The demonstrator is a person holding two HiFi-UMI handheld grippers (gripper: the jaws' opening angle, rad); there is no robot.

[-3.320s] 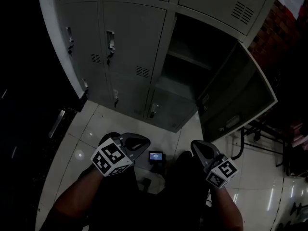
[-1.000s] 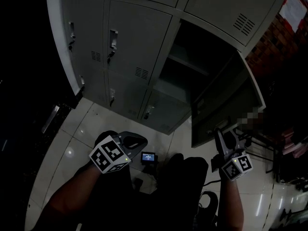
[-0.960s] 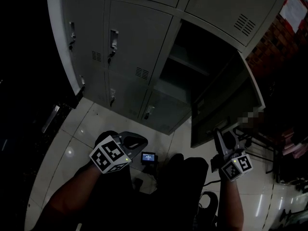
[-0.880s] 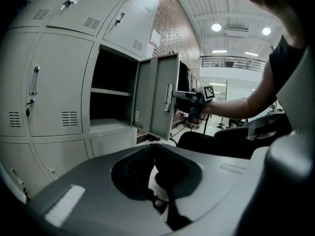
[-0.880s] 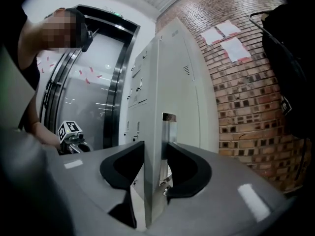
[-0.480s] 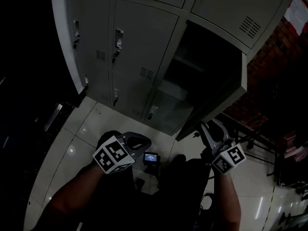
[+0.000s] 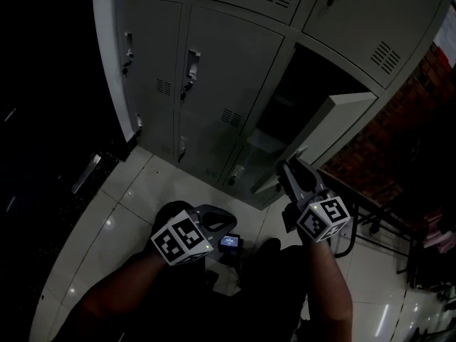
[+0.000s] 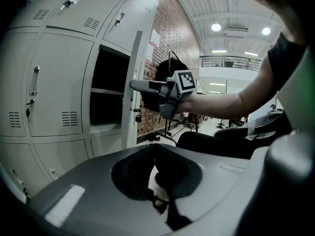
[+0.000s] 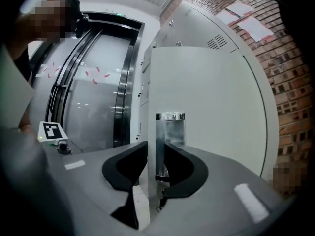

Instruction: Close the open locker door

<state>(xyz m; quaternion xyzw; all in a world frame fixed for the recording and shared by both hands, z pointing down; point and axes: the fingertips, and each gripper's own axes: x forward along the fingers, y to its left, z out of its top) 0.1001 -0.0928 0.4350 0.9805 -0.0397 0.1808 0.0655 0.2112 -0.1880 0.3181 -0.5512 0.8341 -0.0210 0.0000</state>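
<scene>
The grey locker door [image 7: 335, 123] stands about half open in front of its dark compartment [image 7: 299, 84]. My right gripper [image 7: 287, 168] reaches up to the door's free edge. In the right gripper view the door [image 9: 211, 112] fills the middle. Its edge and chrome latch plate [image 9: 170, 132] sit between the jaws of my right gripper [image 9: 156, 144], which are closing around them, with a slim gap still showing. My left gripper [image 7: 226, 224] hangs low over the floor, shut and empty. From the left gripper [image 8: 156, 149] I see the door edge [image 8: 134, 82].
A bank of shut grey lockers [image 7: 214, 63] runs left of the open one. A brick wall [image 7: 399, 141] stands to the right, with a metal frame [image 7: 370, 216] below it. A small device with a lit screen [image 7: 229, 241] lies on the white tile floor [image 7: 128, 205].
The door has swung from wide open at the right toward the cabinet. My right gripper has moved up and left with it. The left gripper has barely shifted.
</scene>
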